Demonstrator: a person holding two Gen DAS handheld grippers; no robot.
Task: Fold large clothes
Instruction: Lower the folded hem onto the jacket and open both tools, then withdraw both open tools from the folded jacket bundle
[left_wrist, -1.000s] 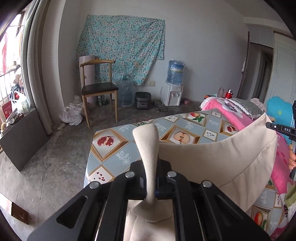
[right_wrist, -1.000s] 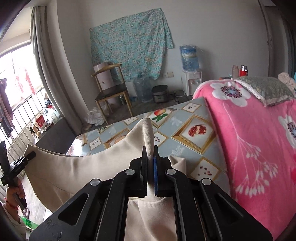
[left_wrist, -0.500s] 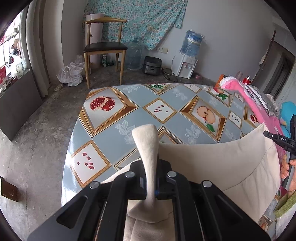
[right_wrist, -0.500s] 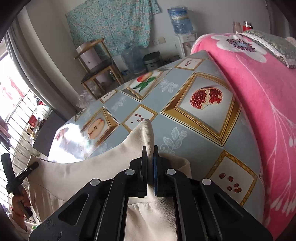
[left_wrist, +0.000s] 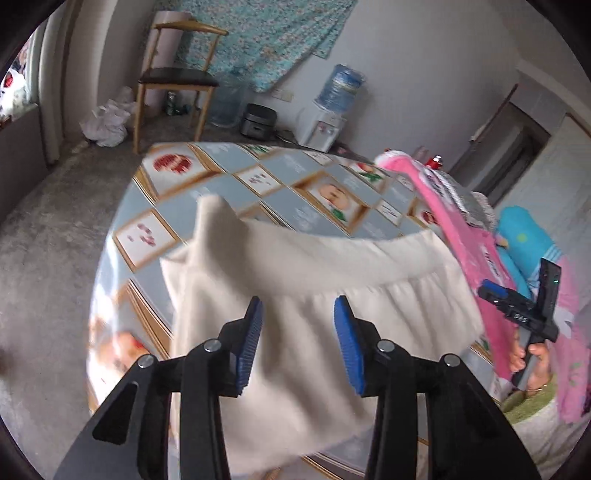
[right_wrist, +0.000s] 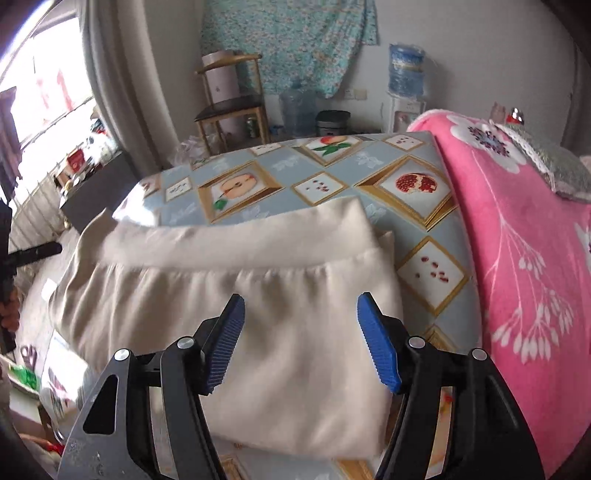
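A: Which step is in hand?

B: A release, it is judged. The cream garment (left_wrist: 317, 295) is draped on the fruit-patterned tablecloth (right_wrist: 369, 170), waistband farthest away. The left gripper (left_wrist: 298, 343) and right gripper (right_wrist: 301, 339) are seen opening, with nothing pinched between the blue pads (right_wrist: 378, 347).

A: What is called for next?

B: Probably a fresh grasp at an edge, so another fold can be made.

A: Any writing?

B: None can be read; print on the other handset is blurred.
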